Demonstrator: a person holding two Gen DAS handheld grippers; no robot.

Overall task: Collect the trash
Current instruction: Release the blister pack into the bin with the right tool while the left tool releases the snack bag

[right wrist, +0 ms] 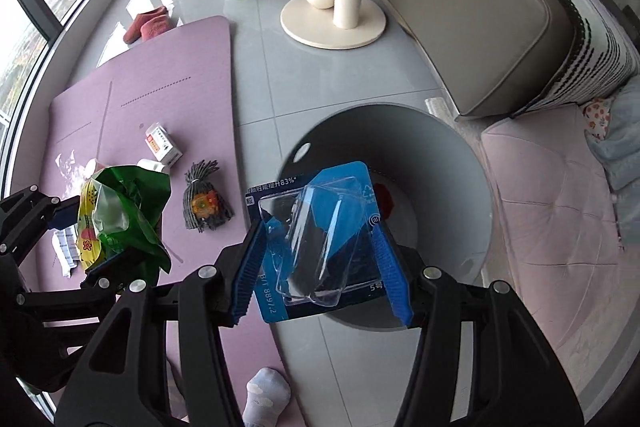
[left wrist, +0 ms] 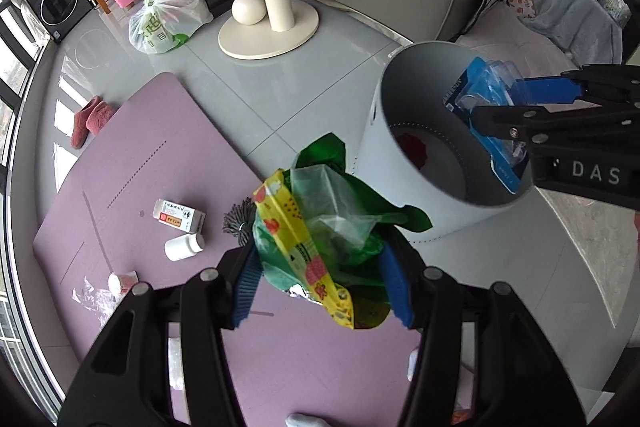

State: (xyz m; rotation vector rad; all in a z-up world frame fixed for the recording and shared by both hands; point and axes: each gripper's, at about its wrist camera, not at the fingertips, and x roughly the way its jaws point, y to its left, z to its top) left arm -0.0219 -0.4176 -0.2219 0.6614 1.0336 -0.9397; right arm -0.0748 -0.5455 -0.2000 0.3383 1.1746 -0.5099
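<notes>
Two claws are each clenched on a piece of trash. At the lower centre of the left wrist view, the left claw (left wrist: 320,283) grips a crumpled green and yellow plastic wrapper (left wrist: 316,227) between its blue pads, above the purple mat (left wrist: 132,155). The right claw (right wrist: 324,267), at the lower centre of its own view, pinches a blue blister pack (right wrist: 316,231) with a clear plastic bubble, held over the open mouth of the white trash bin (right wrist: 452,163), which stands on the grey tiled floor just beside the mat. Something red lies at the bin's bottom. Left on the mat are a small medicine box (left wrist: 180,217), a white bottle (left wrist: 184,247), and a dark tasselled item (right wrist: 206,201). A socked foot (right wrist: 266,395) shows at the bottom edge.
</notes>
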